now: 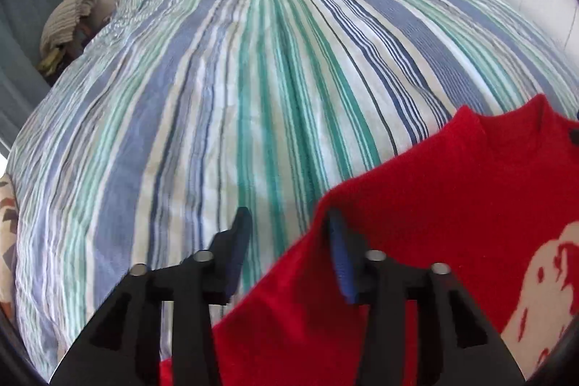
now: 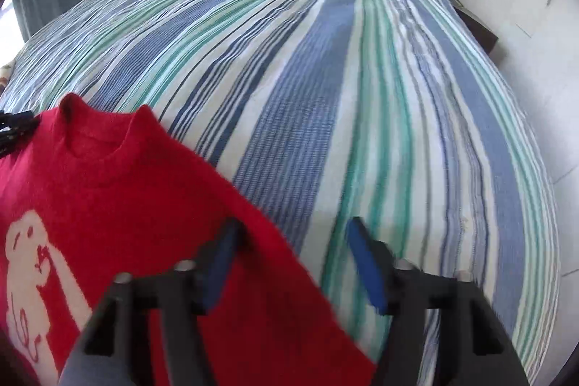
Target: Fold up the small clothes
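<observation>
The red knitted sweater with a cream figure (image 1: 452,205) lies unfolded on the striped bed (image 1: 253,78), lower frame; left gripper (image 1: 287,234) and right gripper (image 2: 293,241) gape, gripping nothing. Folding remains.

Fuzzy matt knit red sweater (image 1: 434,205); crinkled woven cotton-like striped bedspread (image 1: 253,60); matt black plastic grippers.

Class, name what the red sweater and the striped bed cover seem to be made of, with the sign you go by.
Red sweater: seemingly a soft knit, wool or acrylic; fuzzy matt surface, ribbed collar. Striped bed cover: probably thin woven cotton; fine crinkles, matt, stripes apparently woven in.
</observation>
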Tool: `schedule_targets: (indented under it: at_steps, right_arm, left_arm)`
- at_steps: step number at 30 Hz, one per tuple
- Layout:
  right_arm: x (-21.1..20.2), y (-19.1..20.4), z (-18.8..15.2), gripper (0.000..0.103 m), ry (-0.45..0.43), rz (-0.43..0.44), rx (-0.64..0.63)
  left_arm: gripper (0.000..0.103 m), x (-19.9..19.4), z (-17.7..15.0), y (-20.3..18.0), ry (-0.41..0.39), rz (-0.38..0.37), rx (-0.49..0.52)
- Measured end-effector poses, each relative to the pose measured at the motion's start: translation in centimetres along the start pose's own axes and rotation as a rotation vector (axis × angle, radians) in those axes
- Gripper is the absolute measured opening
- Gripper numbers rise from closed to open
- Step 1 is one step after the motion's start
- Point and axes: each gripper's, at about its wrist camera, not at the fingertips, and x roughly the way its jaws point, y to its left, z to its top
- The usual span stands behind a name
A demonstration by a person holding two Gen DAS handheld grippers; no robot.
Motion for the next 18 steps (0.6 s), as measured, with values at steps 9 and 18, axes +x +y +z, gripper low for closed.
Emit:
schedule_targets:
  at_steps: [9,18]
  right_arm:
    - [-14.8,2.0,-9.0,0.073,-0.048,0.073,-0.172]
    - [-17.4,13.6,-28.6,0.072,0.227,0.171,-0.334]
  left_arm:
    - [0.069,-15.4,-8.6,1.2,-0.096,-0.113,0.001]
    - [0.065,-18.1,-28.0,-11.4,0.176,-0.095,0.248]
